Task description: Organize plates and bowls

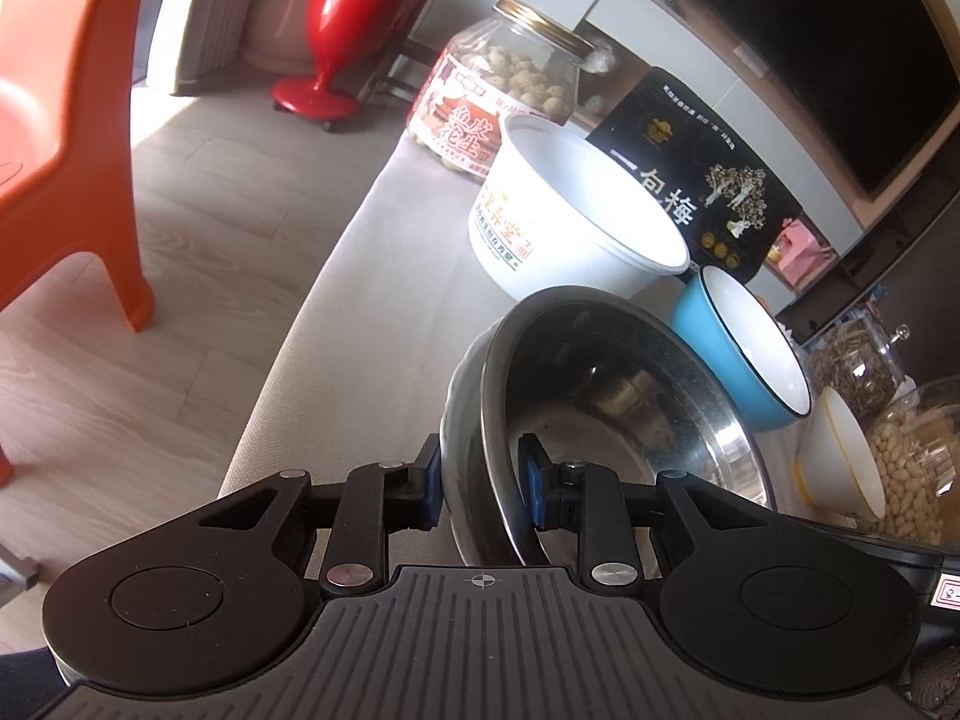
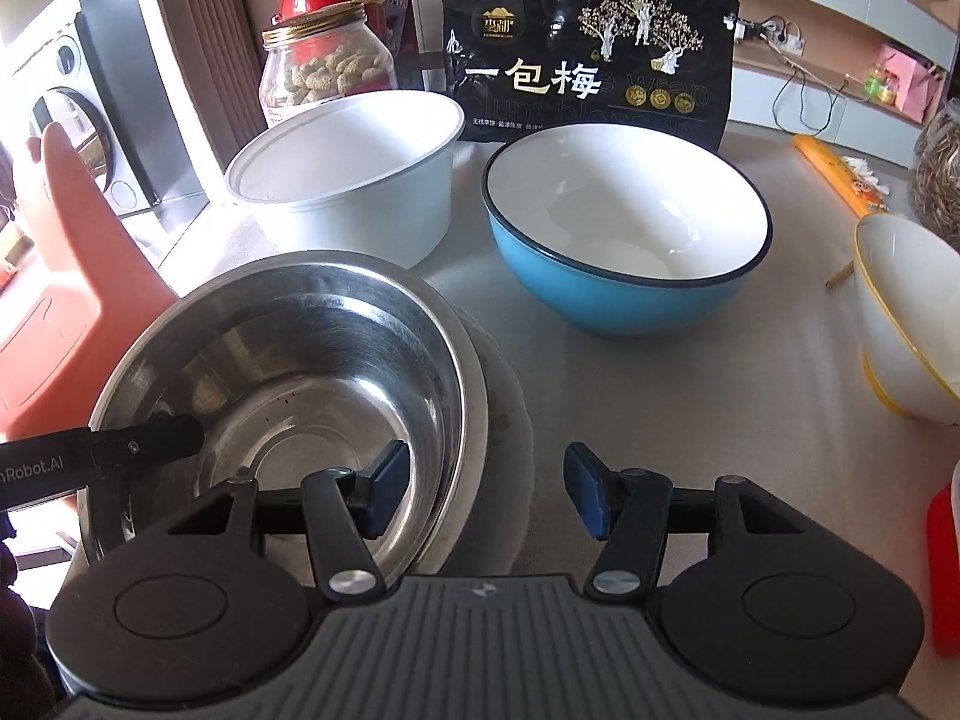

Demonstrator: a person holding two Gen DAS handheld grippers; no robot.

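Observation:
A steel bowl (image 1: pixel 612 414) sits nested in a white bowl (image 1: pixel 459 420) at the table's near left corner. My left gripper (image 1: pixel 480 483) straddles both rims, one pad outside the white bowl and one inside the steel bowl, closed on them. In the right wrist view the steel bowl (image 2: pixel 300 372) rests on the white bowl (image 2: pixel 510 420), and my right gripper (image 2: pixel 486 489) is open with its left finger inside the steel bowl and its right finger outside. A blue bowl (image 2: pixel 624 228), a white tub (image 2: pixel 348 180) and a small yellow-rimmed bowl (image 2: pixel 906 312) stand beyond.
A black snack bag (image 2: pixel 591 54) and a peanut jar (image 2: pixel 327 72) stand at the back of the table (image 2: pixel 690 396). Glass jars (image 1: pixel 900 456) stand at the right. An orange plastic stool (image 1: pixel 66 120) and a red vase (image 1: pixel 354 30) are on the floor at the left.

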